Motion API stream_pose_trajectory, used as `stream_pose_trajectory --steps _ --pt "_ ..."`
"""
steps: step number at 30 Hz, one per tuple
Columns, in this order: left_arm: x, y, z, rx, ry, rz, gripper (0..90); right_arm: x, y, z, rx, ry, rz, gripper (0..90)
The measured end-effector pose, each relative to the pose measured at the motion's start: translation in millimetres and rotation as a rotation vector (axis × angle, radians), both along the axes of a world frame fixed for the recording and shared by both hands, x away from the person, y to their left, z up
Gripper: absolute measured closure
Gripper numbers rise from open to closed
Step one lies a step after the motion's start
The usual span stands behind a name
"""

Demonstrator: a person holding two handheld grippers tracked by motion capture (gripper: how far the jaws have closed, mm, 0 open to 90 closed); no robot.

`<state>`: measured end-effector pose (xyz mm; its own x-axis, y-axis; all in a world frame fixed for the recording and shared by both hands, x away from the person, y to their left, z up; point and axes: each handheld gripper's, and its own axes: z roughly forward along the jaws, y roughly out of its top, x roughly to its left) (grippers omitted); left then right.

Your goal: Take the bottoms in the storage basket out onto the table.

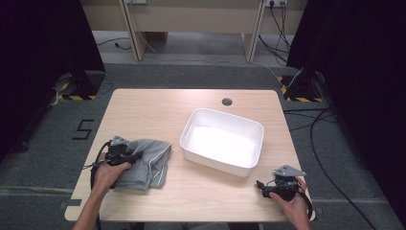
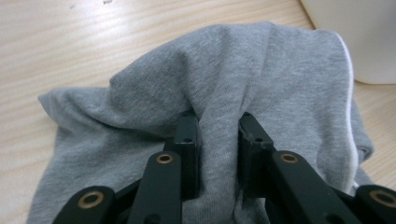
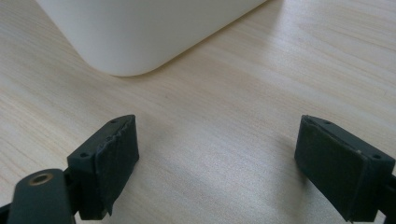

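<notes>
two views differ: left hand-held gripper (image 2: pixel 218 140) pinches grey cloth (image 2: pixel 261 79); right hand-held gripper (image 3: pixel 217 163) wide.

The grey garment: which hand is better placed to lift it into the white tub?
Left. The left gripper already pinches a fold of the grey garment; the right gripper rests open, nearer the white tub.

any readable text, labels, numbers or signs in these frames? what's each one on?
"5": a large black numeral on the grey carpet floor, left of the light wooden table.
No print can be seen on the crumpled grey fabric garment or the white plastic rectangular bin.
</notes>
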<state>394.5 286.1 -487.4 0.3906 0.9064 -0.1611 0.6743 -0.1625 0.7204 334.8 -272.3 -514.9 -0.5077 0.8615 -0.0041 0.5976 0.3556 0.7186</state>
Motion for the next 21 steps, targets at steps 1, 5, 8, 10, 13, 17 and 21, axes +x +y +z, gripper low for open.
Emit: stream_pose_trajectory --steps 1,5,8,10,13,17,21 --pt "-0.7 0.6 -0.9 0.004 0.000 -0.001 71.8 0.0 0.0 0.0 0.000 0.000 0.000 14.4" --pt "-5.3 4.2 -4.2 -0.007 0.013 -0.003 71.2 -0.2 0.2 0.0 0.001 0.002 -0.002 14.4" --pt "-7.9 5.0 -9.0 0.006 0.011 0.002 70.8 0.0 0.0 0.0 0.000 0.000 0.000 14.4" --pt "-9.7 6.1 -10.6 -0.001 0.009 0.003 70.5 -0.2 0.1 0.0 0.001 0.001 -0.001 14.4" --pt "-12.6 5.5 -10.7 0.014 0.004 -0.004 69.8 -0.1 0.1 0.0 0.000 0.000 -0.001 14.4" --pt "-15.0 2.5 -15.9 0.053 0.006 -0.003 68.3 0.0 -0.1 0.0 -0.001 -0.001 0.001 14.5" --pt "-15.7 1.6 -16.2 0.071 0.004 -0.003 68.0 -0.1 -0.1 0.0 -0.001 -0.001 0.001 14.5"
